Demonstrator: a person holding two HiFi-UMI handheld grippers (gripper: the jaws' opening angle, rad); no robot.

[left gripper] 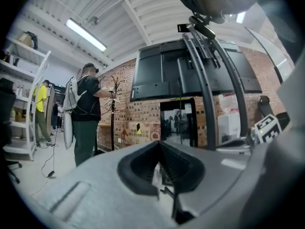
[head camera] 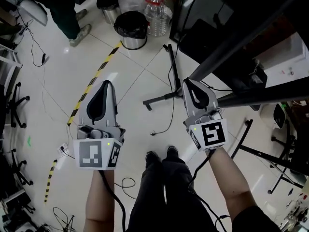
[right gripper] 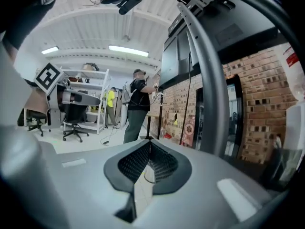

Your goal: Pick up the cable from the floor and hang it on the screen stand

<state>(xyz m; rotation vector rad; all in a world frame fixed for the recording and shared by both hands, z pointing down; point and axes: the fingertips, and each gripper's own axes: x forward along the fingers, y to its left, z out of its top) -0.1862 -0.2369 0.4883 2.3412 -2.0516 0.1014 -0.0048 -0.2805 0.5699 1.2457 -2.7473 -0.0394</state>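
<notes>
Left gripper (head camera: 105,86) and right gripper (head camera: 188,85): grey moulded jaws are seen pressed together, ribbed black pads meeting, nothing gripped. Thin black cable (head camera: 172,111) is observed lying curved on glossy tiled floor (head camera: 135,76), beside tubular black screen stand (head camera: 241,45).

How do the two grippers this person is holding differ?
The left gripper hangs over floor beside the striped tape; the right gripper is next to the stand's dark bar. The left gripper points straight up the head view; the right gripper leans left. Both have shut, empty jaws.
</notes>
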